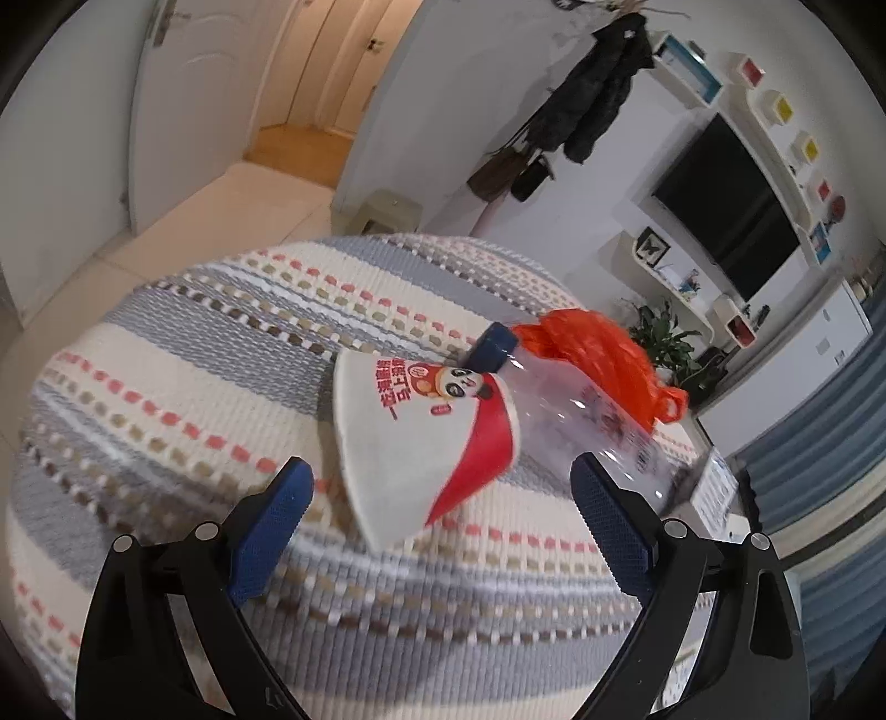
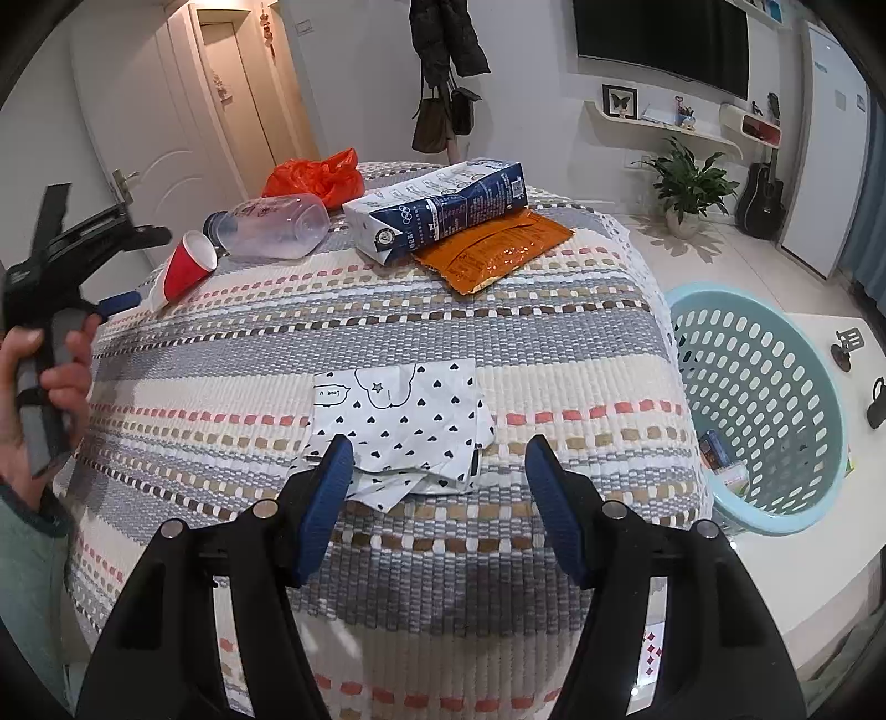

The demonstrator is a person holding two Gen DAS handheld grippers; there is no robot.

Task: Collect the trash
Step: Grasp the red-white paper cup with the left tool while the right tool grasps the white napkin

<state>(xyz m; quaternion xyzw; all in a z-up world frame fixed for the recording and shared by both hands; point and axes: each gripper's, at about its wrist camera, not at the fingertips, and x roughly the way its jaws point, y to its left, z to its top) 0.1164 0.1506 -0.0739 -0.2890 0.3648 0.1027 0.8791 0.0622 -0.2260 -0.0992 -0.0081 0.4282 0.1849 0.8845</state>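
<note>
Between the spread-apart fingers of the right tongs (image 2: 437,471) lies heart-printed paper (image 2: 401,426) reading "Love u". Ahead of the left tongs (image 1: 440,482), likewise released, a panda-printed paper cup (image 1: 426,432) lies beside a bottle (image 1: 581,421).

Striped woven cloth (image 2: 387,310) covers the bench. Black TV (image 2: 659,39) on far wall, framed butterfly (image 2: 619,102) on white shelf below. Dark coat (image 2: 446,33) and bags (image 2: 443,119) hang on rack. Potted plant (image 2: 686,183) on floor, black guitar (image 2: 764,191) just beside it. White door (image 2: 160,133) left.
</note>
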